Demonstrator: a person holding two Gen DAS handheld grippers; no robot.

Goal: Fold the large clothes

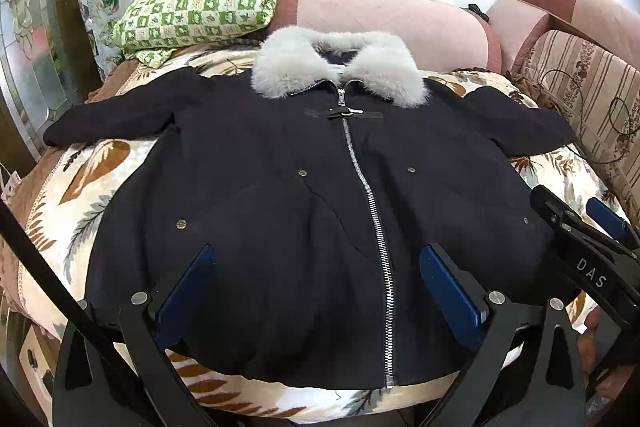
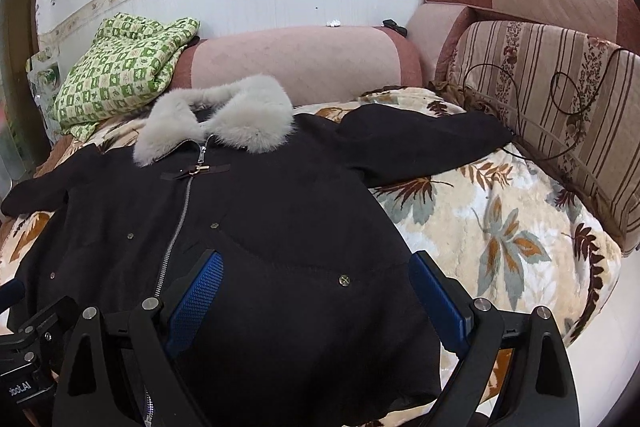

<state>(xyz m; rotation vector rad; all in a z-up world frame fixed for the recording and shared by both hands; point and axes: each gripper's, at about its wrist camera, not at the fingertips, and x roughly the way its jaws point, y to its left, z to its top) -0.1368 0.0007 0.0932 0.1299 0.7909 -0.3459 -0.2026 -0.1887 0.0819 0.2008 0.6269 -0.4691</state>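
A dark navy zip-up coat (image 1: 280, 195) with a grey fur collar (image 1: 340, 67) lies flat, front up, on a leaf-print blanket, sleeves spread to both sides. It also shows in the right wrist view (image 2: 280, 211). My left gripper (image 1: 318, 279) is open and empty above the coat's lower hem, left of the zipper (image 1: 372, 211). My right gripper (image 2: 318, 287) is open and empty over the coat's lower right part; it also shows at the right edge of the left wrist view (image 1: 580, 227).
The leaf-print blanket (image 2: 500, 227) covers a sofa seat. A green checked folded quilt (image 1: 200, 3) lies at the back left. A pink bolster (image 1: 380, 23) runs along the back. A striped cushion (image 2: 560, 107) with a dark cable stands at the right.
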